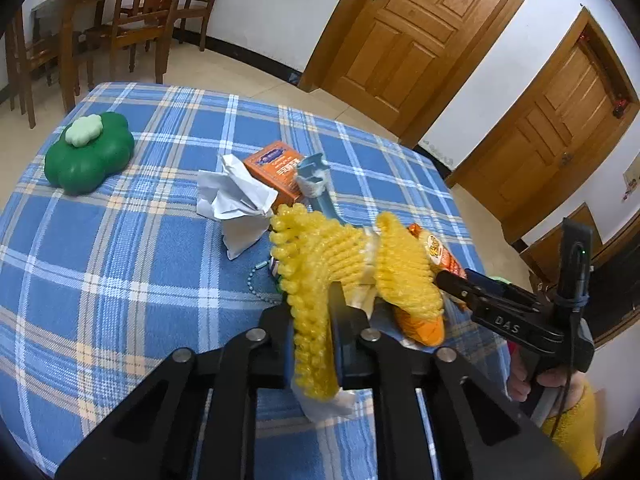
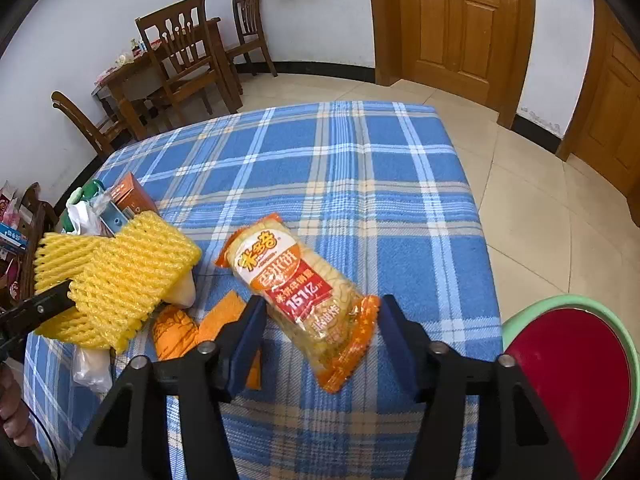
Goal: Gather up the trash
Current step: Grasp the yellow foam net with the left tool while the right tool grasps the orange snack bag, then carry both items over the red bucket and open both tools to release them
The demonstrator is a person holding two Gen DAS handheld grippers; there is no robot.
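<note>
A yellow foam fruit net (image 1: 320, 276) hangs above the blue plaid tablecloth (image 1: 140, 240), and my left gripper (image 1: 316, 320) is shut on it, with a bit of clear plastic trailing below. The right wrist view shows the same net (image 2: 120, 276) at the left, pinched by the left gripper (image 2: 66, 296). An orange-and-clear rice cracker packet (image 2: 296, 280) lies flat on the cloth. My right gripper (image 2: 324, 336) straddles its near end, jaws open, each pad a little off the wrapper. The right gripper (image 1: 456, 280) also shows behind the net in the left wrist view.
A crumpled white paper (image 1: 236, 200), an orange box (image 1: 280, 168) and a blue item (image 1: 316, 180) lie mid-table, with a green flower-shaped container (image 1: 88, 152) at the far left. Orange wrapper scraps (image 2: 180, 332) lie beneath the net. A green-rimmed bin (image 2: 560, 300) with a red liner stands off the table's right edge.
</note>
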